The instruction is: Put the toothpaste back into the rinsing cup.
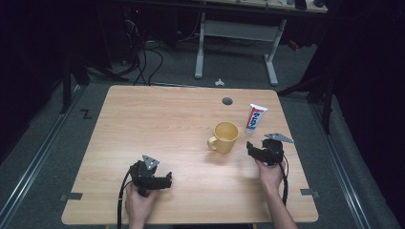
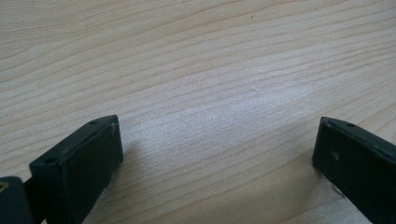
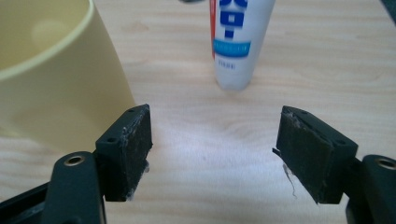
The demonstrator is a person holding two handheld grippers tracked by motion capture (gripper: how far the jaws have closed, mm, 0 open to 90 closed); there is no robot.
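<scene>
A yellow mug (image 1: 225, 137) stands upright on the wooden table (image 1: 157, 124), handle toward the left. Just right of it and farther back is a white toothpaste tube (image 1: 255, 118) with blue and red print. My right gripper (image 1: 258, 144) is held right of the mug, open, with nothing between its jaws. In the right gripper view the mug (image 3: 51, 93) is close at the left and the tube (image 3: 238, 42) is ahead beyond the open right gripper (image 3: 215, 140). My left gripper (image 1: 167, 181) rests low at the front left, open over bare wood (image 2: 217, 144).
A small grey round grommet (image 1: 227, 101) is set in the table near its far edge. Beyond the table are a white desk frame (image 1: 236, 33) and cables (image 1: 143, 57) on the grey floor. Dark curtains flank both sides.
</scene>
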